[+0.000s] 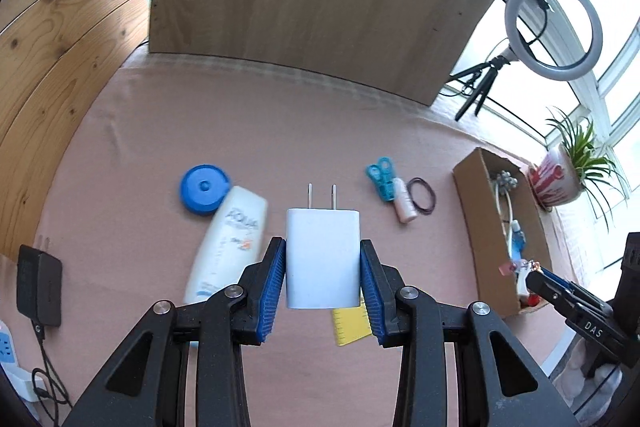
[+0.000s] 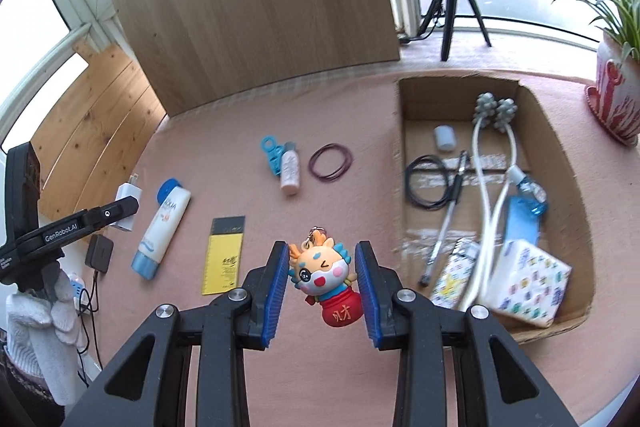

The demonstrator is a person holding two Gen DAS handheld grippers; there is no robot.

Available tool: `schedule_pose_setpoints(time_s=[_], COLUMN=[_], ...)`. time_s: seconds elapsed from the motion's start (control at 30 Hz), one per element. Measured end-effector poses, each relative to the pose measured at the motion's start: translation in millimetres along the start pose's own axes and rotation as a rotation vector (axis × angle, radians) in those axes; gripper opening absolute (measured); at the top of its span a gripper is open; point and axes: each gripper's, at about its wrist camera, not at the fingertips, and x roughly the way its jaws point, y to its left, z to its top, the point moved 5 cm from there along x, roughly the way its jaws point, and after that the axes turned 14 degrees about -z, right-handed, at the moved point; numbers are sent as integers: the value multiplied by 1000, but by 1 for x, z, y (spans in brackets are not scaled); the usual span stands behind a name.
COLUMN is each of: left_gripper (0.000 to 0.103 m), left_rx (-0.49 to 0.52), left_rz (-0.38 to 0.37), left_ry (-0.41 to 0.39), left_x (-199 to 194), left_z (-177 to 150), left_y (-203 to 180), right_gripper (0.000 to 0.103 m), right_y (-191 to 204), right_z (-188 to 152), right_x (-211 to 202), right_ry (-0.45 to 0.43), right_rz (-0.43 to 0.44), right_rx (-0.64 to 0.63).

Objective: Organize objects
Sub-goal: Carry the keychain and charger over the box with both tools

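White charger is being gripped by the left gripper above the pink tablecloth; a dragon keychain is being clamped by the right gripper beside the cardboard box.

Each tool, left tool and right tool alike, is a matte black linkage frame with round silver screws at its joints, triangular cut-outs lower down, ribbed blue pads inside its fingers, and white lettering on its side.
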Motion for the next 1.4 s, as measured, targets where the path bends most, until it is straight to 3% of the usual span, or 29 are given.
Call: schedule_pose_setpoints(time_s=[0.5,0.7,1.13,1.4], left_gripper=[39,39,39,39], left_rx=[137,187,284,303], left_rz=[-182,-176,-102,-98], left_ry=[88,129,179,188], left_x=[113,159,205,206], left_z=[7,4,-1,-4], left_y=[-164,-209,-242,-246], right_gripper=[31,31,31,31], right_y=[-100,-121,-143,-143], right_z=[23,27,26,25], right_x=[5,17,29,30], right_ry=[-26,-12,10,14], right_rz=[-105,-137,-161,-162], right_rx=[68,69,85,88])
